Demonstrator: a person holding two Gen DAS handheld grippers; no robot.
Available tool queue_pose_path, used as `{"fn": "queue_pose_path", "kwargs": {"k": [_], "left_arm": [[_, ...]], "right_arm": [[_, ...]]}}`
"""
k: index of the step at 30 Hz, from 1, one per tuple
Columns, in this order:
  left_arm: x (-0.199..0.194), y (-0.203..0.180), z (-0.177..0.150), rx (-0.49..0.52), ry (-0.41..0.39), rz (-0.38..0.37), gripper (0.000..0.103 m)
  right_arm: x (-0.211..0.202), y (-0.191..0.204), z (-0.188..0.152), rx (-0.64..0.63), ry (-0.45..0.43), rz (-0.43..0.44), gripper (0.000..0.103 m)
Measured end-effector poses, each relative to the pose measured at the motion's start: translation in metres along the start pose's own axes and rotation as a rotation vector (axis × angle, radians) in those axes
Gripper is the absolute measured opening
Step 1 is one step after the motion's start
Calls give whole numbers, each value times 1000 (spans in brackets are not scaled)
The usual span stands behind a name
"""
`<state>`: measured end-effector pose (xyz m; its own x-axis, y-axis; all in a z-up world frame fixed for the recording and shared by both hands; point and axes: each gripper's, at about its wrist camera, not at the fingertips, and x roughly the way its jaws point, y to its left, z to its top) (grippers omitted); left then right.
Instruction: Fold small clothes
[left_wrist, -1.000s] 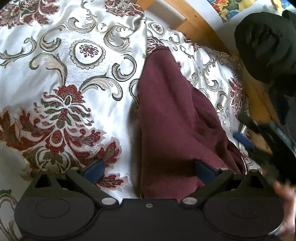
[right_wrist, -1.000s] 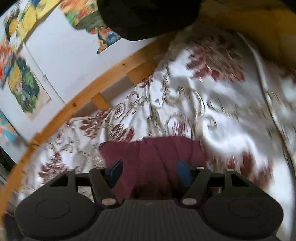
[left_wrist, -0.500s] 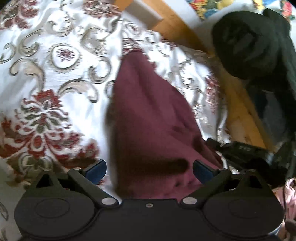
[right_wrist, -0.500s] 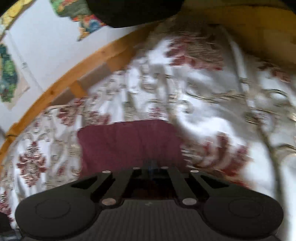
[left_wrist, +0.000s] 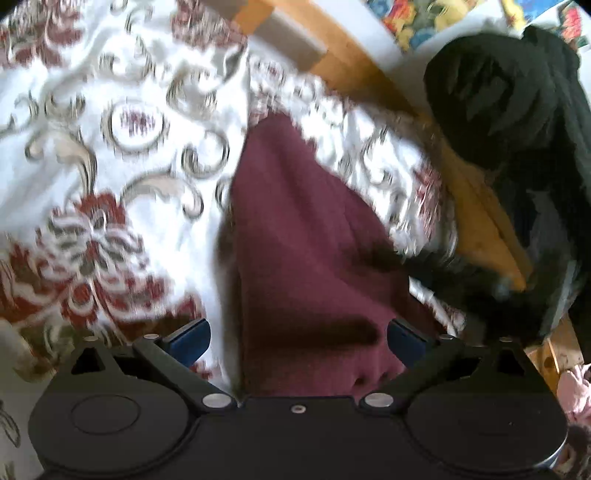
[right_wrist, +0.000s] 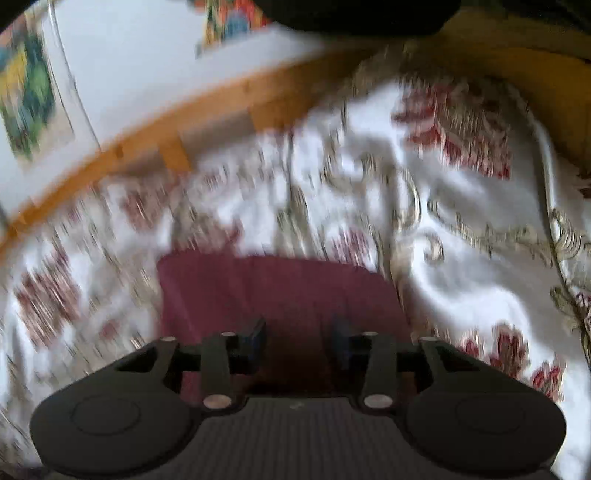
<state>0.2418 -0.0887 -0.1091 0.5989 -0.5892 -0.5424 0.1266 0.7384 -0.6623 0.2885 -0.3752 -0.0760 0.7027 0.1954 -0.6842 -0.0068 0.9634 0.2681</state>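
Two tools over one maroon garment (left_wrist: 303, 229) on the bedspread (left_wrist: 110, 166): left tool (left_wrist: 295, 336) spread wide, cloth stretching toward twelve o'clock between its fingers; right tool (right_wrist: 297, 339) opening, cloth in the gap unpinched, reaching toward twelve.

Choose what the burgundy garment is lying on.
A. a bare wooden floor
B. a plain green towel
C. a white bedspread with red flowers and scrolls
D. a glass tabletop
C: in both wrist views the burgundy garment lies on the white bedspread patterned with red flowers and scrolls.
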Motion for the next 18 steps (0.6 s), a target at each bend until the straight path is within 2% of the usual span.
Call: {"fn": "queue_pose_path", "kwargs": {"k": [3,7,10,14,16,18], "left_arm": [[-4,0,2,-4,-35,10,102],[-4,3,2,-42,-27,7,102],[1,-1,0,-23,0,3,102],[16,2,-3,-9,77,22,102],[19,6,-5,-21,90,15,102],[18,9,-5,-28,92,7,102]], "right_arm": [[-15,-15,-5,78,-12,29,6],[-54,-33,-22,161,-57,-18,5],[-55,-47,-23,222,-28,11,6],[-46,-42,-21,211,-1,-17,7],[-43,-41,-21,210,9,-21,10],[-42,-43,-22,233,15,-20,21]]}}
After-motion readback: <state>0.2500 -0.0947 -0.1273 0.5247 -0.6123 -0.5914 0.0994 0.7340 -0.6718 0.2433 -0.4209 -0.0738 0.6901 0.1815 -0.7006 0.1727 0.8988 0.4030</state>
